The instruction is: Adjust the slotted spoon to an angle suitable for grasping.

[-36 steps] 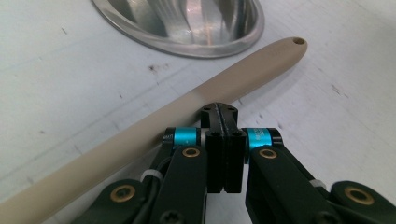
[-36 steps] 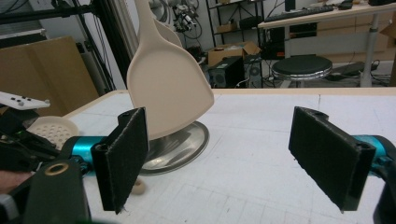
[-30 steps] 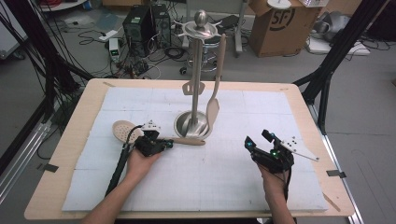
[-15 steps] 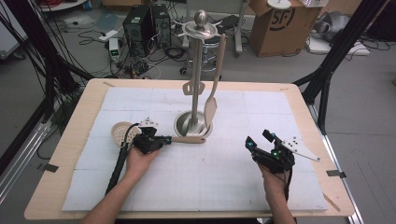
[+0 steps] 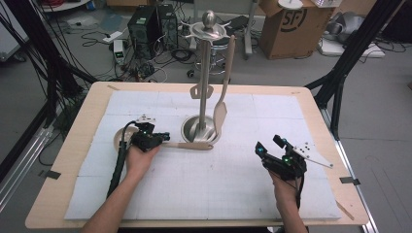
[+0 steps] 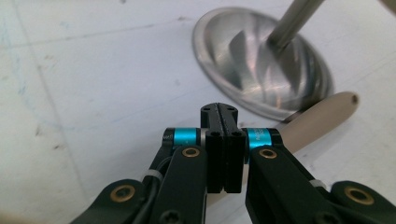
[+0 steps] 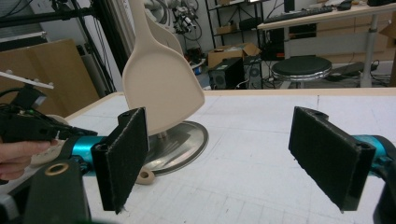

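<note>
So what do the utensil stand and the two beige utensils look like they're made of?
The stand looks like polished metal, probably stainless steel: its dished base mirrors the pole and shows brushed streaks. The hanging spatula and the lying spoon, gripped by the left gripper, look matte beige, smooth and uniform; possibly plastic or silicone, though the pictures can't settle which.

Beige spatula (image 7: 161,88), silver stand (image 5: 203,87), white mat (image 5: 233,170), seemingly faintly gridded, tan table (image 5: 82,126).

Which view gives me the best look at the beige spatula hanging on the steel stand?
The high view: the beige spatula shows whole, handle to blade, hanging beside the steel stand. The right gripper view shows just its blade close up, handle cropped. The left gripper view shows the stand's base.
</note>
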`<state>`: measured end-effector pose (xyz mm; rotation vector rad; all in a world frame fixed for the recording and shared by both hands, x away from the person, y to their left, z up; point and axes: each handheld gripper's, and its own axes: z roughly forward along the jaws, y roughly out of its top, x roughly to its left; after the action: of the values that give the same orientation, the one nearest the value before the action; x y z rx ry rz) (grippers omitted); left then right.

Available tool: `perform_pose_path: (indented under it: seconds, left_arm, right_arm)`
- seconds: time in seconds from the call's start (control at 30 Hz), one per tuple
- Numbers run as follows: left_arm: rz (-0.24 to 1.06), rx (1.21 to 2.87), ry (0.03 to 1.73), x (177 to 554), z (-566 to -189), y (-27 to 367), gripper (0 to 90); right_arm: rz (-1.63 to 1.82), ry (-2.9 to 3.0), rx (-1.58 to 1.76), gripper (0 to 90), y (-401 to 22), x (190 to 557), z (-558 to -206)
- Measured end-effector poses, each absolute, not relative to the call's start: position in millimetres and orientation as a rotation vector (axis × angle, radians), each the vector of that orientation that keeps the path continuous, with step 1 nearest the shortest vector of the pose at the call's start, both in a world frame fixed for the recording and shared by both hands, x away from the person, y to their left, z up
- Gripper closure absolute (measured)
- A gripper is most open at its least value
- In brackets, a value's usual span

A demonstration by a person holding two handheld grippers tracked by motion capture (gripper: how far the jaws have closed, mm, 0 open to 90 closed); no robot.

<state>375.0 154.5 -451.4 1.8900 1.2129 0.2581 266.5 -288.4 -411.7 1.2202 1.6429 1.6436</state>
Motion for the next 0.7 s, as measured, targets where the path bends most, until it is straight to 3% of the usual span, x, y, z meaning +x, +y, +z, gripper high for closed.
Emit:
perform_pose_path:
  seconds: [0.5,0.7]
  left_arm:
    - [0.331,2.023,1.234,358,-439,171,88.8]
    - [0.281,1.968,1.276,368,-450,180,88.8]
  right_arm:
    - [1.646,1.638,1.224,19.3,-289,265,-412]
    - [1.641,1.652,1.215,19.3,-286,266,-412]
